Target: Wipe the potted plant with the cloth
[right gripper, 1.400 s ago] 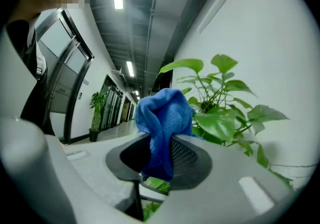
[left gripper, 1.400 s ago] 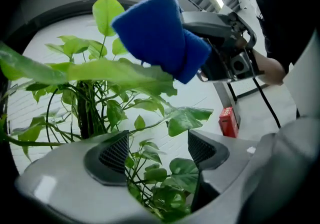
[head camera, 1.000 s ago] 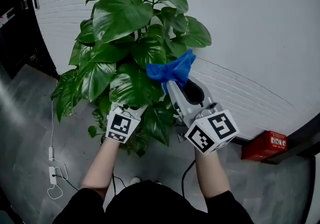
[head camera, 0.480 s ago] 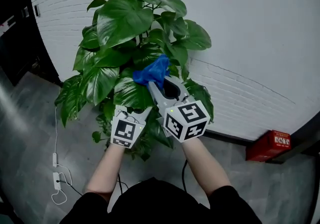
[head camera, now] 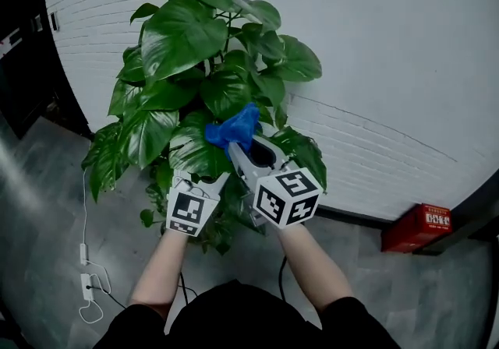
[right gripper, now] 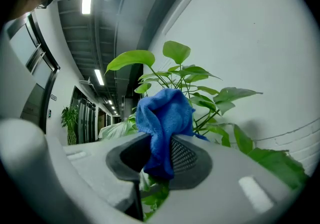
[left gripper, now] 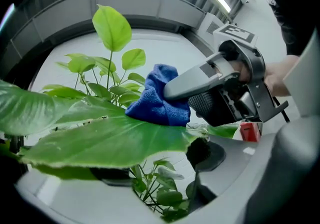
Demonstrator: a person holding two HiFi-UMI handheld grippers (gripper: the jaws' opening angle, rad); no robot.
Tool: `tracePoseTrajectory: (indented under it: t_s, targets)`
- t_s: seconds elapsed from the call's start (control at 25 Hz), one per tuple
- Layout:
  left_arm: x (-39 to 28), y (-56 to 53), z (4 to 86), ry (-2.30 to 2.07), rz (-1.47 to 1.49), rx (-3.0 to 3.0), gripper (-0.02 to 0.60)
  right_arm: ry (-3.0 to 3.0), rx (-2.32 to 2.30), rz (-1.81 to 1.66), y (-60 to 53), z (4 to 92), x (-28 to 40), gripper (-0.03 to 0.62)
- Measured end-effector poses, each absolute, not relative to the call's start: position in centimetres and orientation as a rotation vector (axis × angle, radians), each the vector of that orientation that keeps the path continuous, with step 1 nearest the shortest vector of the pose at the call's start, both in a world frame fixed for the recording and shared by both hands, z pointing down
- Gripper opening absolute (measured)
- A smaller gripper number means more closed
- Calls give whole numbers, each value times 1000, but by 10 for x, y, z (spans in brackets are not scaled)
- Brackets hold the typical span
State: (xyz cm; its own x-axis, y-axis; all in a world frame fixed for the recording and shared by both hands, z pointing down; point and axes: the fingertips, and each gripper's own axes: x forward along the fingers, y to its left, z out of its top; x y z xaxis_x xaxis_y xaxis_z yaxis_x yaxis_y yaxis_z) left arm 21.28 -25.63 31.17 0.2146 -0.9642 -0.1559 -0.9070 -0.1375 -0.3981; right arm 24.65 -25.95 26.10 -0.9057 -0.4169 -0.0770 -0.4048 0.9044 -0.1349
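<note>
The potted plant (head camera: 204, 67) has broad glossy green leaves and stands against a white brick wall. My right gripper (head camera: 238, 149) is shut on a bunched blue cloth (head camera: 233, 128), which bulges out past its tips (right gripper: 161, 154). In the left gripper view the blue cloth (left gripper: 159, 103) rests on top of a large leaf (left gripper: 100, 135). My left gripper (head camera: 205, 178) is under that leaf. Its jaws stand wide, and the leaf lies across them (left gripper: 155, 168) without being pinched. The pot is hidden by foliage.
A red box (head camera: 415, 227) sits on the floor at the foot of the wall (head camera: 405, 67) on the right. A white cable with a plug block (head camera: 84, 269) lies on the grey floor at the left. A dark doorway (head camera: 19, 51) is at far left.
My right gripper has carried the cloth leftward and down, from the plant's right side onto the big leaf above the left gripper. The left gripper has hardly moved.
</note>
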Motion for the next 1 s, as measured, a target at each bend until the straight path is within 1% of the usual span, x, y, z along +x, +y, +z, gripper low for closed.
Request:
tracePoseTrajectory:
  t_s: [0.28,0.56,1.0]
  targets:
    - [215,-256,319,1728,-99,-2180,301,2999,-590,-262,-254,281,257,103]
    - [213,-255,327,1730,-157,-2169,301,3047,-556,-237,-244,291,262,103]
    - [212,-242,339,1816,-196,-2163,301,3019,-444,-291,-228,303,282,103]
